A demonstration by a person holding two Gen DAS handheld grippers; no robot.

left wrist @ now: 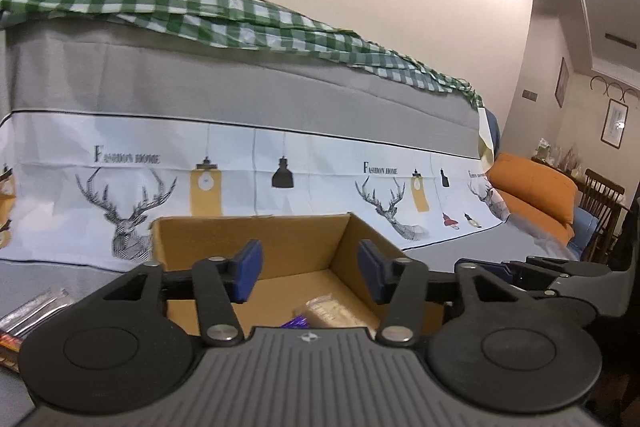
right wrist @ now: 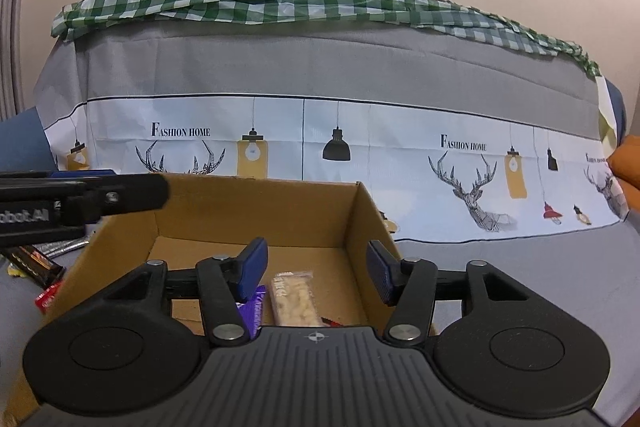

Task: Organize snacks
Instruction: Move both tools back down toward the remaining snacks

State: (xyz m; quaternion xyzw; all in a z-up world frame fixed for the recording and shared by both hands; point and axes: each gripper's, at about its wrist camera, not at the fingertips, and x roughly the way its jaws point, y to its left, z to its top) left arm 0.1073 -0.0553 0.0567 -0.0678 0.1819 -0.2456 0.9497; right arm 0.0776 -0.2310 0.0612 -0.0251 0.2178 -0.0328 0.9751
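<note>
Below right tongs (right wrist: 316,273), apart and empty: nut bar (right wrist: 294,301) in cardboard box (right wrist: 256,223); left tongs (left wrist: 310,273) apart too.

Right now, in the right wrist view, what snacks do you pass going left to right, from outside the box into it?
Dark bar wrapper and small red wrapper outside the cardboard box → purple packet → clear pack of pale biscuits → a red-and-dark scrap, too hidden to identify.
</note>
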